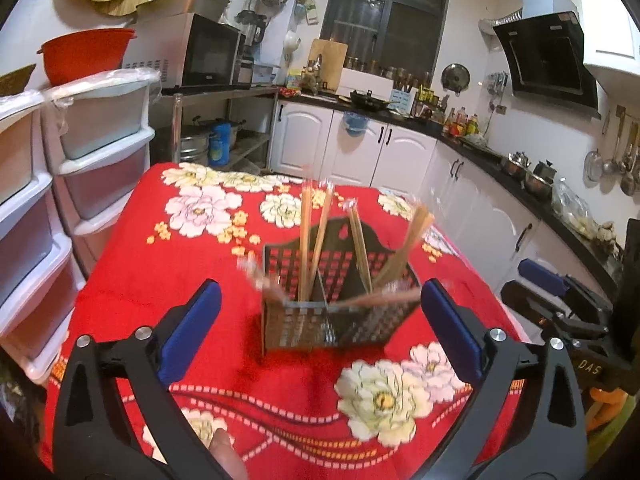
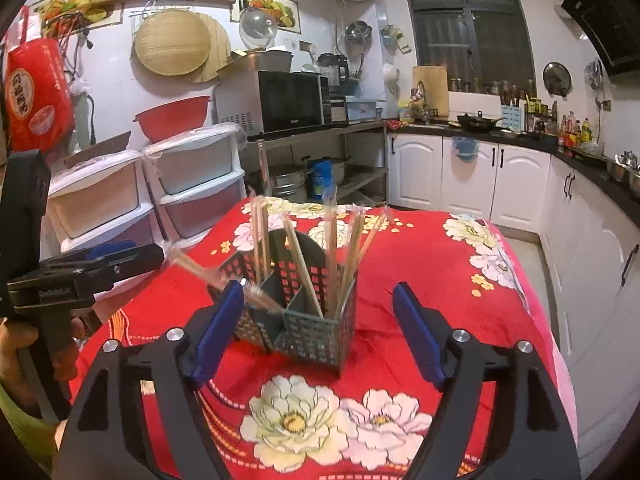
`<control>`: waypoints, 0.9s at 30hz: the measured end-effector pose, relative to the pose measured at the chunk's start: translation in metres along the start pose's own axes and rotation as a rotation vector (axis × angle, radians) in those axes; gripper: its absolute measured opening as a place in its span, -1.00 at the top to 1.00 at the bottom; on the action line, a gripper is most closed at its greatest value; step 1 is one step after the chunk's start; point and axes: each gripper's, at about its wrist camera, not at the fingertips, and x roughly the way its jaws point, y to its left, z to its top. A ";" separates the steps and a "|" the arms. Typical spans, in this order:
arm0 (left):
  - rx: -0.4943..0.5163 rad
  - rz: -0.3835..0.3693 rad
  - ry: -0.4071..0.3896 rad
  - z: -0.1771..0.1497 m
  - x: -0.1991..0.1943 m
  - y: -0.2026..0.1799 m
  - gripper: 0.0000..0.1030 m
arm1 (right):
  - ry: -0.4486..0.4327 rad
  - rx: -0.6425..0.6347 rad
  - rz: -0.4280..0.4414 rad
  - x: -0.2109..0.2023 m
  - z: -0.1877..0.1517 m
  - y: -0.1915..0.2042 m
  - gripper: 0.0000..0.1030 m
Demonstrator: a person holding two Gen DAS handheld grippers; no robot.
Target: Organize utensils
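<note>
A dark perforated utensil holder [image 1: 336, 300] with compartments stands on the red flowered tablecloth [image 1: 192, 280]. Several wooden chopsticks [image 1: 310, 240] stand upright in it. One wrapped pair [image 1: 352, 300] is blurred and lies slanted across the holder's front rim; in the right wrist view this pair [image 2: 224, 280] leans out to the left. My left gripper [image 1: 320, 316] is open and empty just before the holder. My right gripper [image 2: 318, 332] is open and empty, with the holder [image 2: 304, 312] between its fingers' line of sight. The right gripper also shows in the left wrist view [image 1: 560, 292].
White plastic drawer units [image 1: 60, 200] stand left of the table. White cabinets with a dark counter [image 1: 460, 168] run along the right. A metal rack with a microwave [image 2: 292, 100] stands behind the table. The left gripper shows at the left edge [image 2: 88, 268].
</note>
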 end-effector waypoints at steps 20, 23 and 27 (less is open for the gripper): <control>-0.052 0.017 0.010 -0.082 -0.008 0.012 -0.78 | 0.034 0.000 -0.027 -0.003 -0.076 0.014 -0.78; -0.050 0.034 0.000 -0.090 -0.005 0.012 -0.77 | 0.035 -0.002 -0.040 0.000 -0.087 0.013 -0.78; -0.052 0.056 -0.018 -0.095 -0.003 0.013 -0.78 | 0.021 -0.006 -0.070 0.004 -0.098 0.011 -0.78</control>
